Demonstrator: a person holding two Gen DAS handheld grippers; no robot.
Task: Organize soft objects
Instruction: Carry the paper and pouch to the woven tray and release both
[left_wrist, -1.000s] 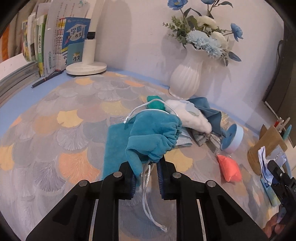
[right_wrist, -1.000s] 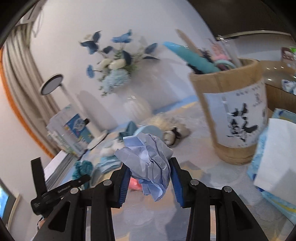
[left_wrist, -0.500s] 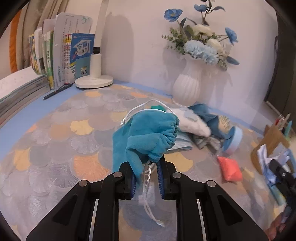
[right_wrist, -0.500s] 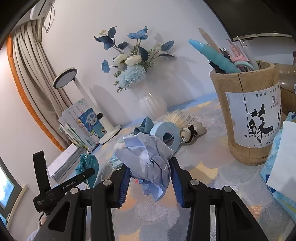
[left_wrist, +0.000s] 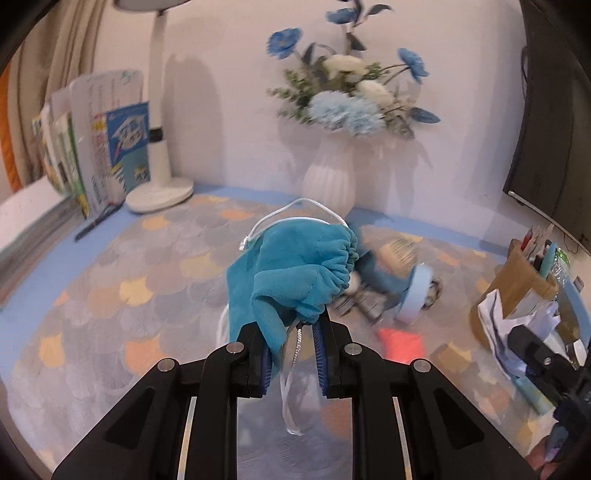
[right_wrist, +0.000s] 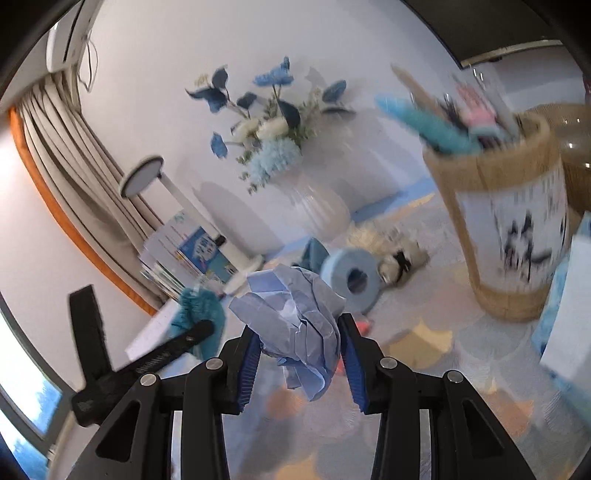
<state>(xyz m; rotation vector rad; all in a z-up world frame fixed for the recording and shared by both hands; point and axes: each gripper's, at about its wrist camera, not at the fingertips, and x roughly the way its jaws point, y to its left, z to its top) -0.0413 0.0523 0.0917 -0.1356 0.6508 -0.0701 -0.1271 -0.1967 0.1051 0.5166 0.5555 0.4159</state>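
My left gripper (left_wrist: 291, 332) is shut on a teal drawstring pouch (left_wrist: 299, 273), which hangs lifted above the patterned mat (left_wrist: 110, 295); its white cord (left_wrist: 291, 384) dangles between the fingers. My right gripper (right_wrist: 300, 336) is shut on a crumpled pale-blue cloth (right_wrist: 295, 317), held in the air. In the right wrist view the left gripper (right_wrist: 147, 362) with the teal pouch (right_wrist: 201, 308) shows at the lower left. In the left wrist view the right gripper (left_wrist: 543, 358) appears at the right edge by the pale cloth (left_wrist: 495, 332).
A pile of soft items, a blue tape roll (left_wrist: 415, 295) and an orange piece (left_wrist: 400, 345) lie mid-mat. A white vase with flowers (left_wrist: 330, 177) stands behind them. A wooden pen holder (right_wrist: 509, 236) is at the right; a lamp base (left_wrist: 160, 192) and books (left_wrist: 110, 147) stand at the left.
My left gripper has risen with the teal pouch, lifting it off the mat and away from the pile. The right gripper keeps its hold on the pale-blue cloth and has tilted slightly.
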